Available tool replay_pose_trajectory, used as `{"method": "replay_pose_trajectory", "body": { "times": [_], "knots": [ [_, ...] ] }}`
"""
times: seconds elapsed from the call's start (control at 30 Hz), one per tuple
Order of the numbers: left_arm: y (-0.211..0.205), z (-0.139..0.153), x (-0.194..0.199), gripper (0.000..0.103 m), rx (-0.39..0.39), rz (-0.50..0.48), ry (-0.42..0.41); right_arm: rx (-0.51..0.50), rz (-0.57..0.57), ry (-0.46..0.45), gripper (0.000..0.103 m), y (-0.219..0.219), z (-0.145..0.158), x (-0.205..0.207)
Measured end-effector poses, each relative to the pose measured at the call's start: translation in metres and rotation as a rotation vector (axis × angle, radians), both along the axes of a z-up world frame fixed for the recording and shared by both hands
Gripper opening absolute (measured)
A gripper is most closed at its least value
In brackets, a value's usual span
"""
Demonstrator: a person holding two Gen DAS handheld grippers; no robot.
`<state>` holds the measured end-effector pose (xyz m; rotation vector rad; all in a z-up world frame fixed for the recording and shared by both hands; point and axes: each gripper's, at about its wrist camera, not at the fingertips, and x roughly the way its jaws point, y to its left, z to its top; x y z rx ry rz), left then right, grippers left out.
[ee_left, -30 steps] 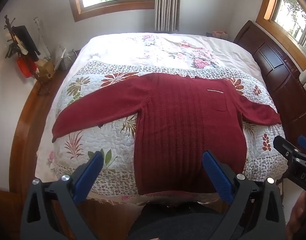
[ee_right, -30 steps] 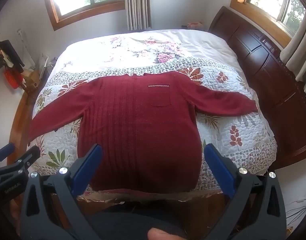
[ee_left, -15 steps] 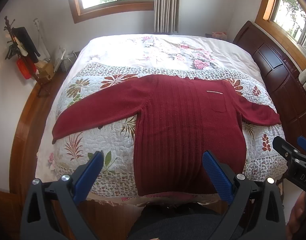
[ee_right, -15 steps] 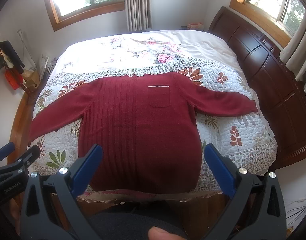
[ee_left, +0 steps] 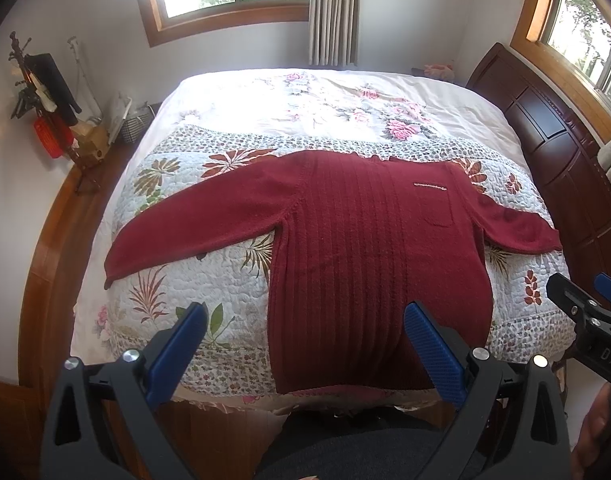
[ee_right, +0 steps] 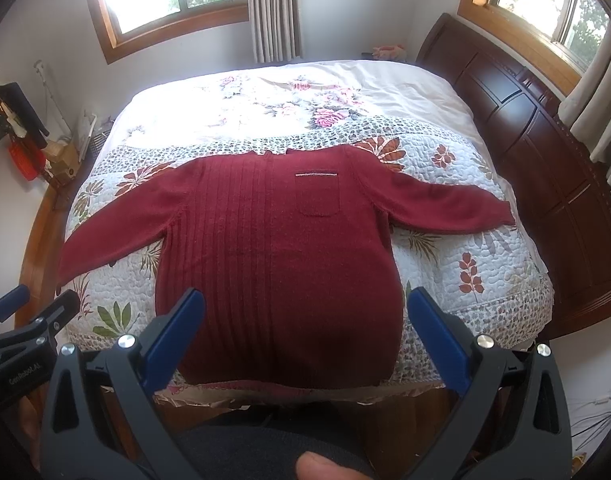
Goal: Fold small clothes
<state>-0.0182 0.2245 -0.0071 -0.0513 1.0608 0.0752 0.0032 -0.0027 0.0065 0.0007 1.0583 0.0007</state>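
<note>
A dark red knit sweater [ee_left: 369, 248] [ee_right: 273, 248] lies flat on the bed, face up, both sleeves spread out to the sides and its hem at the near edge. A small chest pocket [ee_right: 318, 194] with a pale trim sits on its right half. My left gripper [ee_left: 305, 336] hovers open above the near edge, over the sweater's lower left corner, holding nothing. My right gripper [ee_right: 305, 324] is open too, above the hem, with nothing between its blue pads [ee_right: 437, 336]. Each gripper shows at the edge of the other's view.
The bed carries a floral quilt [ee_left: 177, 292] and a white flowered sheet [ee_right: 289, 100] behind it. A dark wooden headboard [ee_right: 545, 160] runs along the right. A coat stand with clutter [ee_left: 45, 120] fills the left corner. Windows and a curtain [ee_left: 333, 12] are behind.
Both views have crept very slightly forward and down toward the sweater. The sweater has not moved and both grippers stay open.
</note>
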Motion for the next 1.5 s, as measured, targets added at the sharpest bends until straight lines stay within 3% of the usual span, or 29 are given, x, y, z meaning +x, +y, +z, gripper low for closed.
{"method": "replay_pose_trajectory", "body": {
  "times": [1.5],
  "knots": [
    [0.0011,0.0003,0.0031,0.099,-0.002,-0.003,-0.008,0.001,0.005,-0.007,0.101,0.0021,-0.0043,-0.0006]
  ]
}}
